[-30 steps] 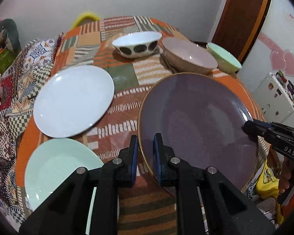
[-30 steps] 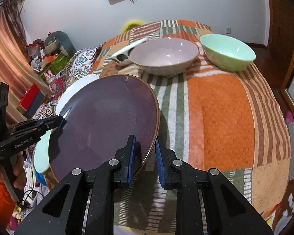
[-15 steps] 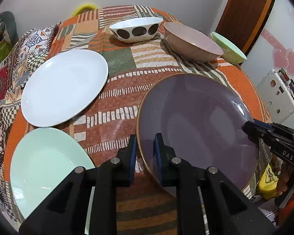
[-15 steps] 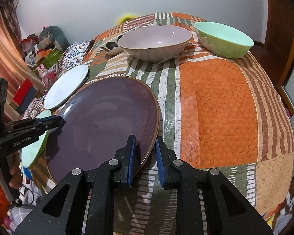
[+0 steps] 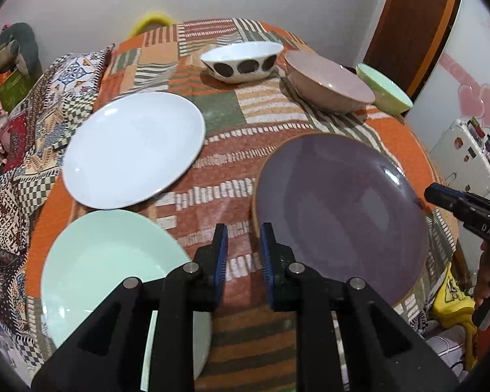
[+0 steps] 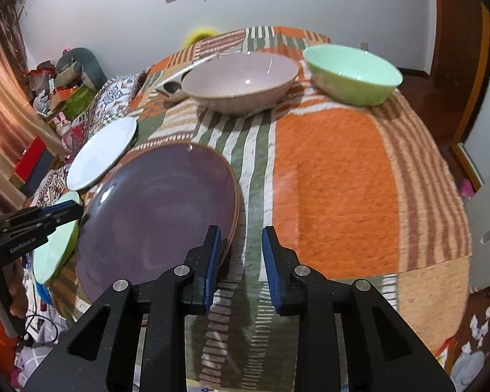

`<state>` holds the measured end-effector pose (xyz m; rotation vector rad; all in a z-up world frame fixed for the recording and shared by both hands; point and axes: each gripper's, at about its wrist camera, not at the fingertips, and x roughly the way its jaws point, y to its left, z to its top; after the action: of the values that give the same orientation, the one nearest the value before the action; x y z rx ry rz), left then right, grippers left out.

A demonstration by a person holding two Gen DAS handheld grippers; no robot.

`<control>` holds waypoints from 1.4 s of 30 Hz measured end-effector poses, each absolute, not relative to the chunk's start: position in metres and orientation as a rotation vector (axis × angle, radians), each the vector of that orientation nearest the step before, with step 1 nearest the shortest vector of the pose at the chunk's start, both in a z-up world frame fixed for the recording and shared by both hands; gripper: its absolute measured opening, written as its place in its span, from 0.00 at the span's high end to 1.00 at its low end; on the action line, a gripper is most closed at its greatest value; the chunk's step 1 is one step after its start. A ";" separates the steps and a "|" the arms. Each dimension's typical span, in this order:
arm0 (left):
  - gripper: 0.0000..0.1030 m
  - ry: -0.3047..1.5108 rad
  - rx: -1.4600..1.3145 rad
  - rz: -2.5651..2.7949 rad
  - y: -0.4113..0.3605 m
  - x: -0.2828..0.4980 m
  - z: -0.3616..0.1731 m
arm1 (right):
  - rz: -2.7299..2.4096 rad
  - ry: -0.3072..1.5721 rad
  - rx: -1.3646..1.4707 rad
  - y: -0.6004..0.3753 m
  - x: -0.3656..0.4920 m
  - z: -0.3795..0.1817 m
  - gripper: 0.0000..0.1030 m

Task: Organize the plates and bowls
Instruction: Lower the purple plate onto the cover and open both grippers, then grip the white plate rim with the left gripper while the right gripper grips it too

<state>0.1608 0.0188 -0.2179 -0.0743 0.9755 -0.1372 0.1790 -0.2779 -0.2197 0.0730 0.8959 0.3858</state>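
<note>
A big purple plate [image 5: 339, 215] [image 6: 160, 215] lies flat on the patchwork tablecloth. My left gripper [image 5: 243, 254] stands open at its left rim, which runs just inside the right finger, and only cloth shows in the gap. My right gripper [image 6: 240, 258] is at the opposite rim, its jaws opening, and the plate's edge passes behind its left finger [image 6: 212, 261]. A white plate [image 5: 134, 150] and a mint plate [image 5: 114, 281] lie to the left. At the back stand a spotted white bowl [image 5: 241, 62], a pink bowl [image 6: 240, 80] and a green bowl [image 6: 352, 72].
The tablecloth [image 6: 336, 179] has an open orange patch right of the purple plate. Patterned cushions [image 5: 26, 150] lie beyond the left table edge. A small white fridge [image 5: 464, 160] and a wooden door [image 5: 415, 23] stand to the right. A hand holds each gripper's handle.
The purple plate was gripped at both rims and held tilted above the table. It now rests flat on the cloth, and both pairs of jaws have widened off its rim.
</note>
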 end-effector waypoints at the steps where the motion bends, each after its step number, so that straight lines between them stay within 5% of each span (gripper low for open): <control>1: 0.81 0.963 -0.079 -0.129 0.024 0.158 -0.212 | 0.389 0.883 0.072 -0.278 0.179 -0.214 0.77; 11: 0.73 0.796 -0.119 -0.019 0.075 0.137 -0.155 | 0.466 0.738 0.027 -0.237 0.177 -0.167 0.67; 16: 0.61 0.700 -0.125 0.065 0.107 0.126 -0.125 | 0.530 0.685 -0.001 -0.205 0.181 -0.152 0.63; 24: 0.60 0.659 -0.094 0.178 0.155 0.135 -0.103 | 0.619 0.632 -0.033 -0.147 0.195 -0.142 0.54; 42: 0.55 0.857 -0.151 0.190 0.230 0.231 -0.179 | 0.676 0.691 -0.095 -0.060 0.250 -0.165 0.48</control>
<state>0.2315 0.2304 -0.1793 -0.1513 0.8565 0.1899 0.2504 -0.0604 -0.1652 -0.0949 0.6907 0.6756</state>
